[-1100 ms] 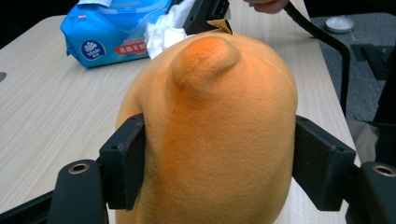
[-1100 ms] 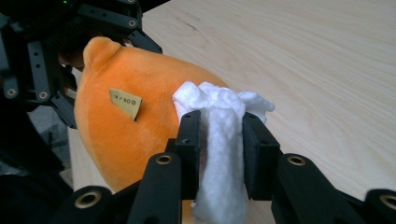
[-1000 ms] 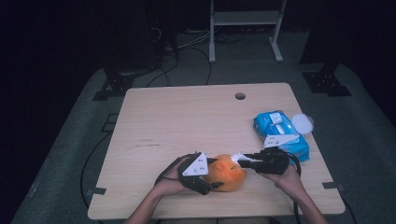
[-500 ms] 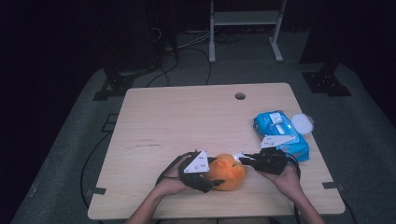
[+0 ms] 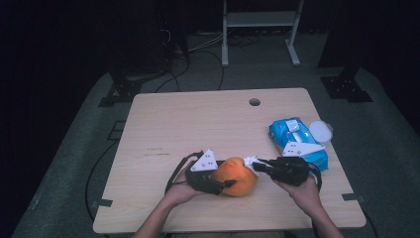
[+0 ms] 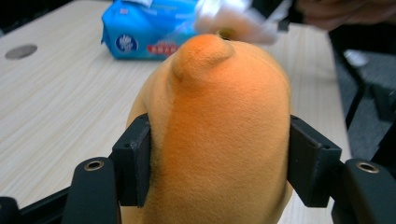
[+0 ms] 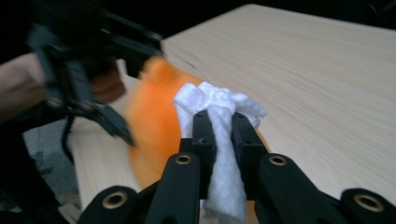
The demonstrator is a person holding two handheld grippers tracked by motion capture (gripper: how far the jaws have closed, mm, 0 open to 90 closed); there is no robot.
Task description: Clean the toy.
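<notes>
An orange plush toy (image 5: 240,176) rests near the front edge of the wooden table (image 5: 198,124). My left gripper (image 5: 225,181) holds it from the left. In the left gripper view both pads press into the sides of the plush toy (image 6: 219,130), and the jaws have just been closing on it. My right gripper (image 5: 255,162) comes in from the right, shut on a crumpled white wipe (image 5: 249,160). In the right gripper view the wipe (image 7: 210,100) bunches out past the right gripper (image 7: 220,126) and touches the top of the orange toy (image 7: 152,121).
A blue pack of wipes (image 5: 297,141) lies at the table's right side, just behind my right hand, with a round white lid (image 5: 321,131) beside it. A small hole (image 5: 254,102) sits near the table's far edge. Cables run across the floor behind the table.
The right gripper with the wipe has shifted slightly up and to the right at the toy's top. The left hand and the toy stay in place.
</notes>
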